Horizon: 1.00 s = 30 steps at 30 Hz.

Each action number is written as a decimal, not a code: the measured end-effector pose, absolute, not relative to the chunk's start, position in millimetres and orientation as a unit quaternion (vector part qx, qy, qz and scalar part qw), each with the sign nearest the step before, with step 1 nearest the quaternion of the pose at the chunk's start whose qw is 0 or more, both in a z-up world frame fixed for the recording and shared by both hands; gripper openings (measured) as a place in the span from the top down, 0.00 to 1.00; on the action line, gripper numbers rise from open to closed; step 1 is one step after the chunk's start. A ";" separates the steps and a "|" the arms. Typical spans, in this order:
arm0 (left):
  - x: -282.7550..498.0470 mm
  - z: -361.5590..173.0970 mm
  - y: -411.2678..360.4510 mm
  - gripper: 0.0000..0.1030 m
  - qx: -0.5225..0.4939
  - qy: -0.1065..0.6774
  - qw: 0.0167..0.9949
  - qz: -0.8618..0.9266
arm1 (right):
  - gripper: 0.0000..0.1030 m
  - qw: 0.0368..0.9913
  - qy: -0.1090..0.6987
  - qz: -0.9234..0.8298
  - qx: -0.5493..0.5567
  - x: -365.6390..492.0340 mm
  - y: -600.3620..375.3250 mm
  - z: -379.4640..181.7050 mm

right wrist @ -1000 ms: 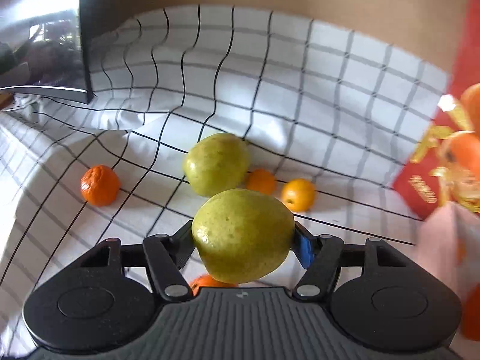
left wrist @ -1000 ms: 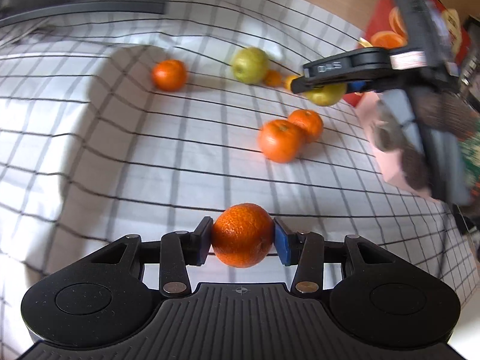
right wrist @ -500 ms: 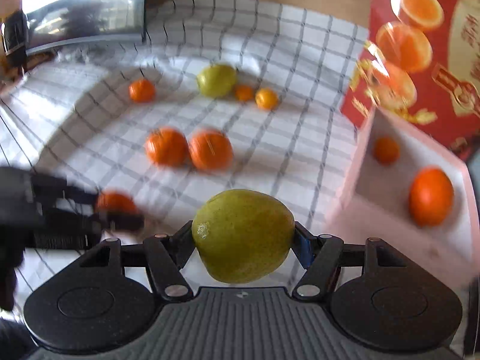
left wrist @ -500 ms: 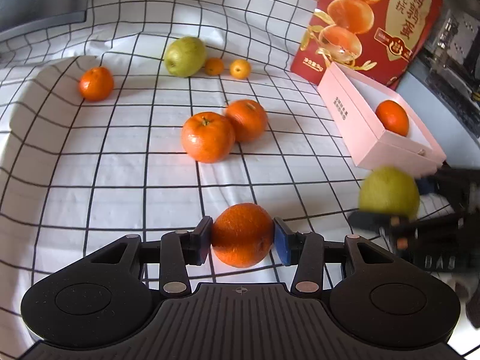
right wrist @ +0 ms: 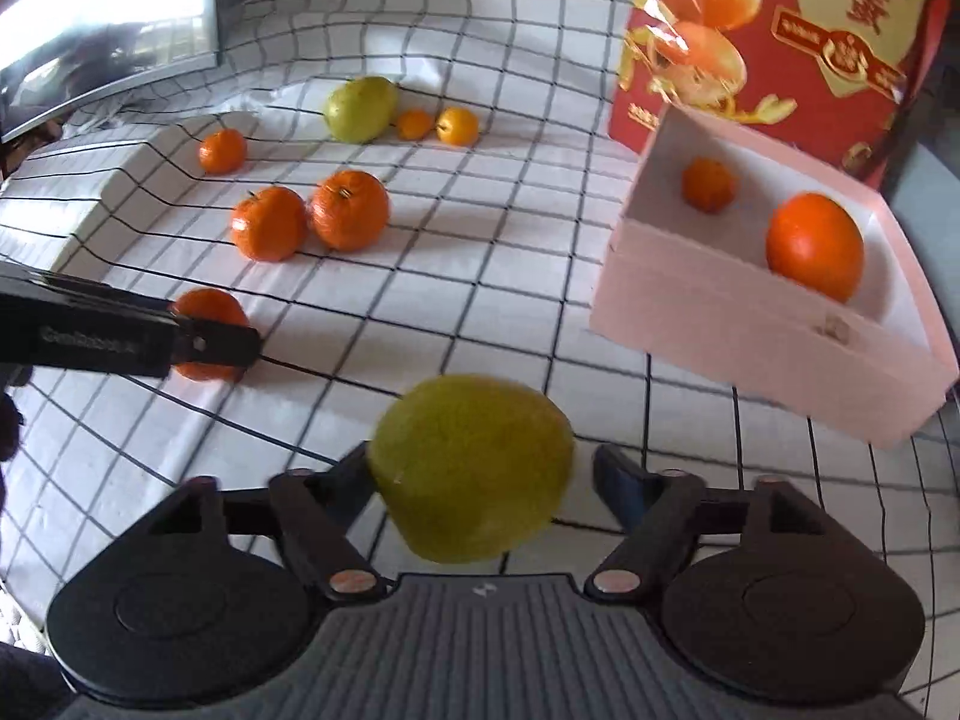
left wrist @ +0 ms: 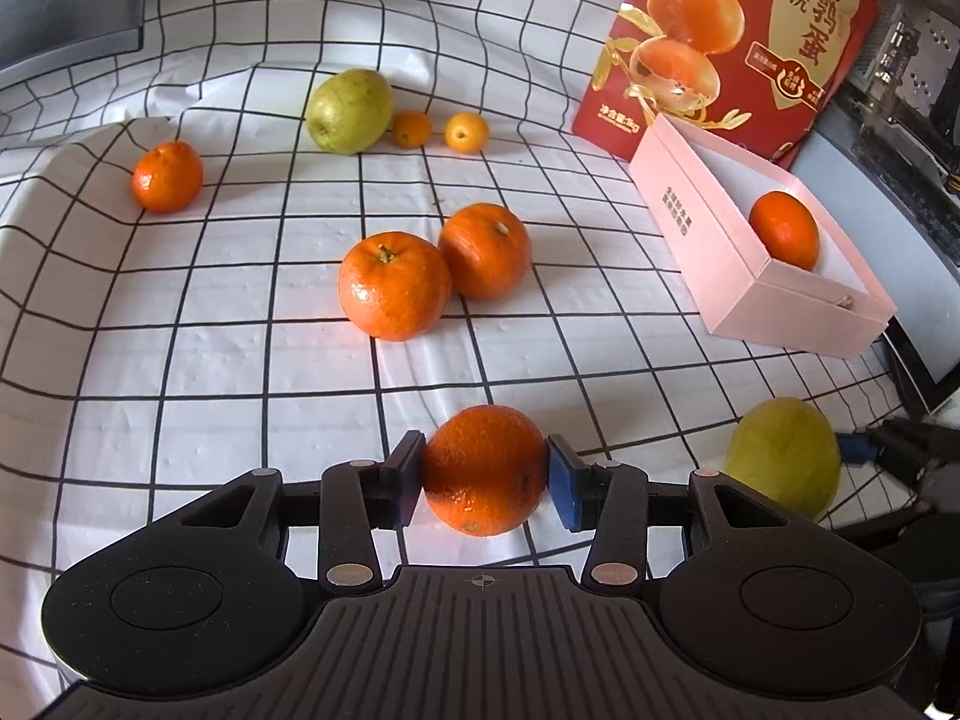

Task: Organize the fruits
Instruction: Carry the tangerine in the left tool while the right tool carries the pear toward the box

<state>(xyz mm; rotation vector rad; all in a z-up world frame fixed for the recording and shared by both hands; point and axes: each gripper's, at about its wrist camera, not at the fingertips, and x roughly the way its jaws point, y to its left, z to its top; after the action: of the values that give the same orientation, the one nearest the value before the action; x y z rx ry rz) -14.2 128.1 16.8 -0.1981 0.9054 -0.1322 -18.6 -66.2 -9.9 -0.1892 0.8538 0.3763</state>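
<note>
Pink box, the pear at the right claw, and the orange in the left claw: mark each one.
Pink box [left wrist: 708, 228], left wrist view, on its near long wall.
Pear [right wrist: 471, 468], right wrist view, on its middle.
Orange [left wrist: 485, 469], left wrist view, on its middle.

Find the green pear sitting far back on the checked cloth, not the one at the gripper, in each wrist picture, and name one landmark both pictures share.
Left wrist view: the far pear lies upper left of centre, just left of two small orange fruits.
Right wrist view: the same pear lies upper left of centre, again left of those fruits.
Shared landmark: the pink box, at right in both.
</note>
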 end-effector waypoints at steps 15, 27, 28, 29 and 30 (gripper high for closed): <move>-11.5 16.8 126.4 0.53 -0.091 0.442 0.890 -0.065 | 0.00 0.890 0.415 0.166 -0.087 -24.4 -65.1 -18.9; -14.1 16.5 124.6 0.53 -0.085 0.443 0.890 -0.062 | 0.07 0.897 0.405 0.171 -0.040 -31.2 -80.3 -3.6; -15.0 16.6 124.1 0.53 -0.083 0.443 0.890 -0.062 | 0.07 0.900 0.399 0.175 -0.032 -33.8 -82.1 1.0; -15.6 16.7 123.5 0.53 -0.082 0.444 0.890 -0.061 | 0.07 0.900 0.395 0.182 -0.022 -36.0 -82.8 4.9; -16.4 16.6 123.3 0.53 -0.081 0.444 0.890 -0.062 | 0.07 0.899 0.393 0.194 -0.009 -36.8 -83.7 9.1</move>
<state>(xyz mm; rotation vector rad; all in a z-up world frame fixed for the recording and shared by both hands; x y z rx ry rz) -16.4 123.3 16.6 -0.1678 0.9226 -0.1279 -36.8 -83.7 9.1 -0.0181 0.8141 0.4007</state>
